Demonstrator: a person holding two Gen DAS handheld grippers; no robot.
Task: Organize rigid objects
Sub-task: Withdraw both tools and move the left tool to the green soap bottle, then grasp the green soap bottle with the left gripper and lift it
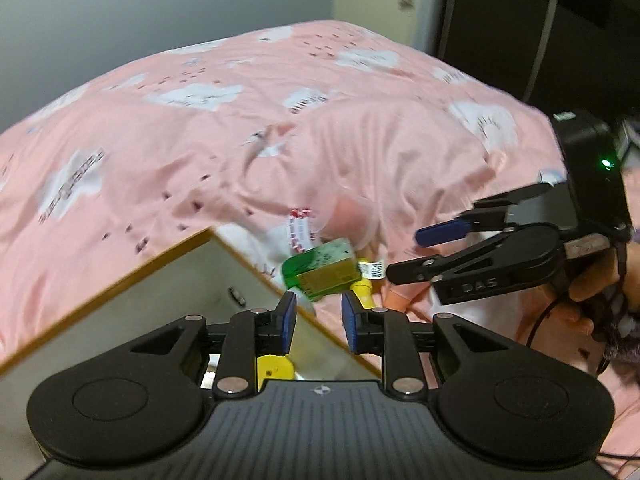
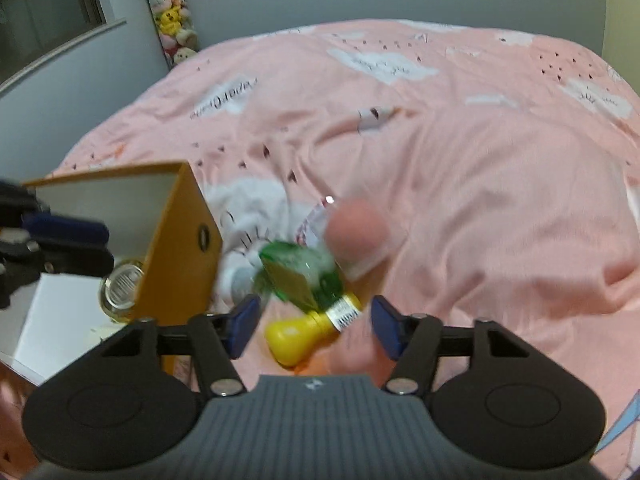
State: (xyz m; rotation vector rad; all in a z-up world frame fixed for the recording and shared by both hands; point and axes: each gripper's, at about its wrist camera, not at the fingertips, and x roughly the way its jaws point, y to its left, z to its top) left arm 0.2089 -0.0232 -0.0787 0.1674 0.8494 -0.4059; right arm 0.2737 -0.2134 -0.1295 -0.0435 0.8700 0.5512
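A green bottle with a yellow cap lies on its side on the pink bedspread, blurred. My right gripper hovers just over the cap end, open, its pads clear of the bottle. In the left wrist view the same bottle lies beside the corner of an orange-rimmed box. My left gripper is open above that corner with nothing between its blue pads. The right gripper comes in from the right, held by a hand. A pink-capped clear container lies just behind the bottle.
The box stands on the bed at the left and holds a glass jar and a yellow item. My left gripper reaches over it. Plush toys hang at the far wall. The bedspread is rumpled to the right.
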